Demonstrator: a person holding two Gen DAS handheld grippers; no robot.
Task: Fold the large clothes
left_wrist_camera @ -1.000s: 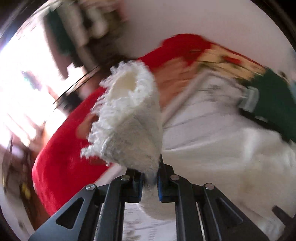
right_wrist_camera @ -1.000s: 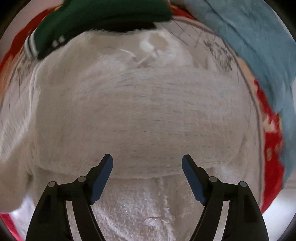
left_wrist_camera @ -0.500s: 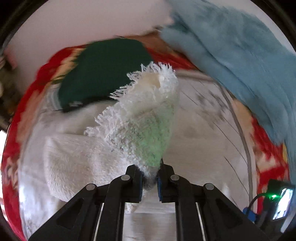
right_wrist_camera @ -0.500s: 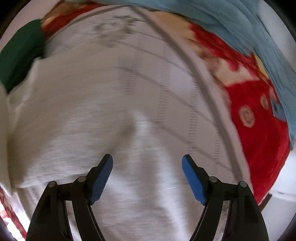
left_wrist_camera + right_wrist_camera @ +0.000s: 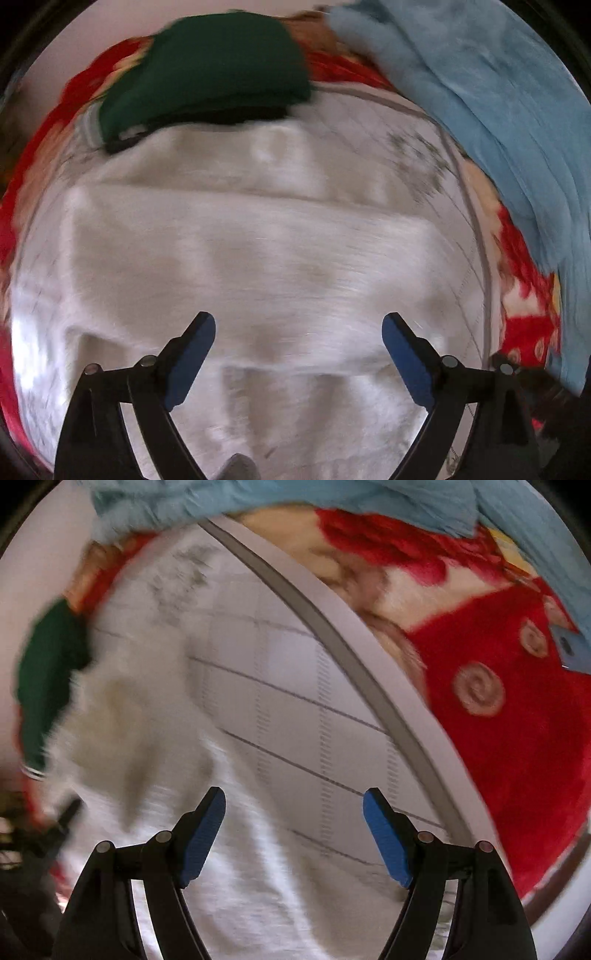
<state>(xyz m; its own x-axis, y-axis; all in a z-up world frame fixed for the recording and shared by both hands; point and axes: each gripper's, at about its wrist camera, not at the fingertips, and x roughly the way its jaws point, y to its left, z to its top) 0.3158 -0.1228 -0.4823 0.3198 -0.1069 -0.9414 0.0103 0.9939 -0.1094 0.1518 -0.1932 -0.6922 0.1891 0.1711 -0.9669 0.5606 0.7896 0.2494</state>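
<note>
A fluffy white garment (image 5: 258,258) lies folded in broad layers on a white gridded mat (image 5: 413,155). My left gripper (image 5: 298,325) hangs above it, its jaws opening wide, with nothing between the blue pads. In the right wrist view the same white garment (image 5: 147,738) spreads over the left and lower part of the picture. My right gripper (image 5: 294,802) stands open over the garment's right edge and the gridded mat (image 5: 295,686), holding nothing.
A folded dark green garment (image 5: 210,70) lies behind the white one. A light blue cloth (image 5: 498,110) is heaped at the back right. Under the mat is a red patterned blanket (image 5: 517,738), with a small blue object (image 5: 570,650) on it.
The left gripper let go of the fringed white corner it held and spread its jaws. The right gripper slid right, from over the white garment to its right edge and the bare mat.
</note>
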